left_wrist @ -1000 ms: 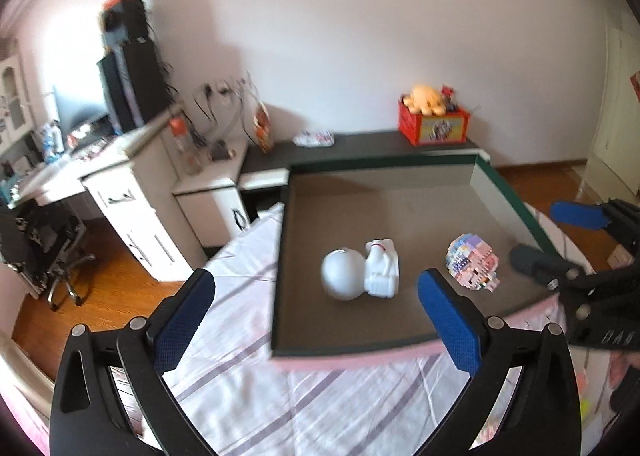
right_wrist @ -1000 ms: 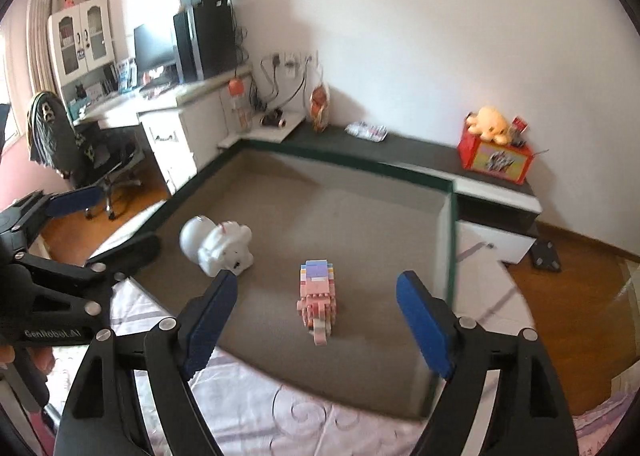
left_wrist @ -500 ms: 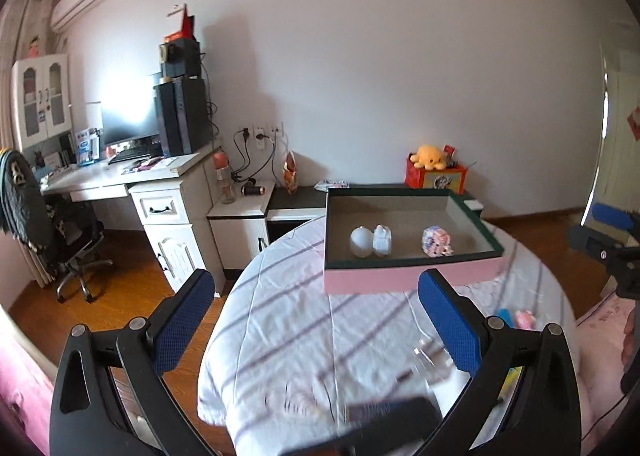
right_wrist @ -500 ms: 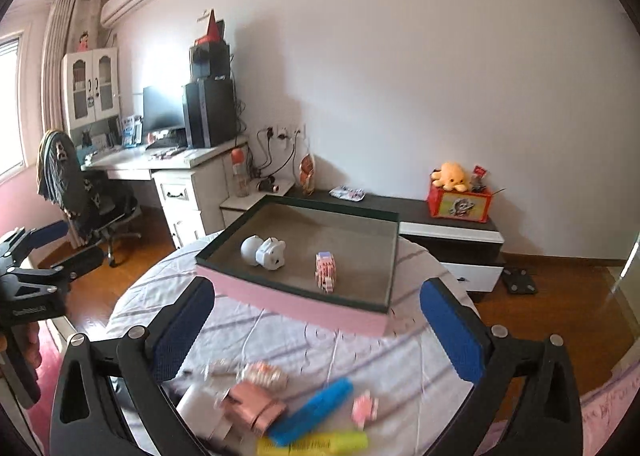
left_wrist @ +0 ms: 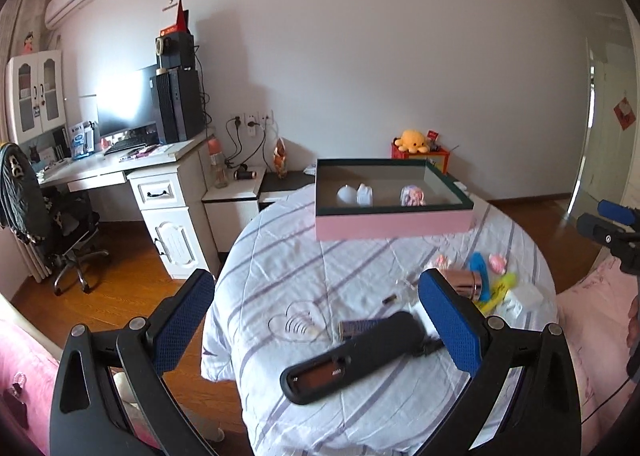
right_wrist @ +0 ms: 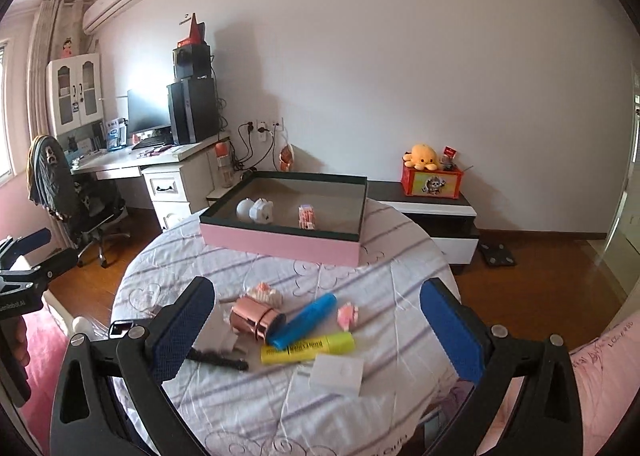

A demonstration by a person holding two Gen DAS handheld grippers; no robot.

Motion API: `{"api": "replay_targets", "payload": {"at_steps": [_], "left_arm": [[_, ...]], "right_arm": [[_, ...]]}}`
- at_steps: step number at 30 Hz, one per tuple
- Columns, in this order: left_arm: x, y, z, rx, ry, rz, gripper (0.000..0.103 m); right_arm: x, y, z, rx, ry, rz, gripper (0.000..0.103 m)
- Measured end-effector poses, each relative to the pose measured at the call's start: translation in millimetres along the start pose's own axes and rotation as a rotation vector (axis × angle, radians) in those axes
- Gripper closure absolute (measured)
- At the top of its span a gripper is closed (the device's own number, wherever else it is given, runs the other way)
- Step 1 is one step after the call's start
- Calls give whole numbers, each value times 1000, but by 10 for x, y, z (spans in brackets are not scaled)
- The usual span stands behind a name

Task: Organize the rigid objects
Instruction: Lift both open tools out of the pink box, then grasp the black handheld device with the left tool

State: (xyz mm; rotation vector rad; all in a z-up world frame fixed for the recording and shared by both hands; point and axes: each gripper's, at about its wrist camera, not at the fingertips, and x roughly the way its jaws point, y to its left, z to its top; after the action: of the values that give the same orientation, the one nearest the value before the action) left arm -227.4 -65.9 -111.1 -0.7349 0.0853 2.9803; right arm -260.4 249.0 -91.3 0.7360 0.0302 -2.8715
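Note:
A pink box (right_wrist: 280, 244) with a dark green rim sits at the far side of the round table (right_wrist: 404, 256). Inside lie a white astronaut figure (right_wrist: 255, 210) and a pink block toy (right_wrist: 306, 217). Near me lie a rose-gold cylinder (right_wrist: 256, 316), a blue marker (right_wrist: 303, 320), a yellow highlighter (right_wrist: 308, 347), a white card (right_wrist: 338, 373), small pink toys (right_wrist: 347, 314) and a black remote-like bar (left_wrist: 354, 356). My left gripper (left_wrist: 320, 324) and right gripper (right_wrist: 320, 328) are both open and empty, held back over the table's near edge.
A white desk (right_wrist: 168, 172) with computer and an office chair (right_wrist: 76, 200) stand at the left. A low black-and-white cabinet (right_wrist: 432, 212) carries a red box with a yellow plush (right_wrist: 430, 172). Wooden floor surrounds the table; pink bedding (right_wrist: 592, 388) lies at the right.
Both grippers have pulled far back and up from the pink box. The loose objects on the near side of the table have come into view.

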Motion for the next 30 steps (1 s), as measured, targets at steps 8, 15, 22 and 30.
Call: {"api": "replay_targets", "payload": {"at_steps": [8,15,22,30], "left_arm": [[193,-56,-385,72,118,-44,0],[579,-130,-773,158,256,-40,0],[880,-95,-827,171,291,-35,0],[1129,-157,-877,208,325,-114,0]], "right_arm": [[136,-63,-242,12,75,-12,0],[344,-63,-434,13,147,-4,0],[549,-104,-566,18,205,-7,0],[687,-180,-683,31,254,-11,0]]}}
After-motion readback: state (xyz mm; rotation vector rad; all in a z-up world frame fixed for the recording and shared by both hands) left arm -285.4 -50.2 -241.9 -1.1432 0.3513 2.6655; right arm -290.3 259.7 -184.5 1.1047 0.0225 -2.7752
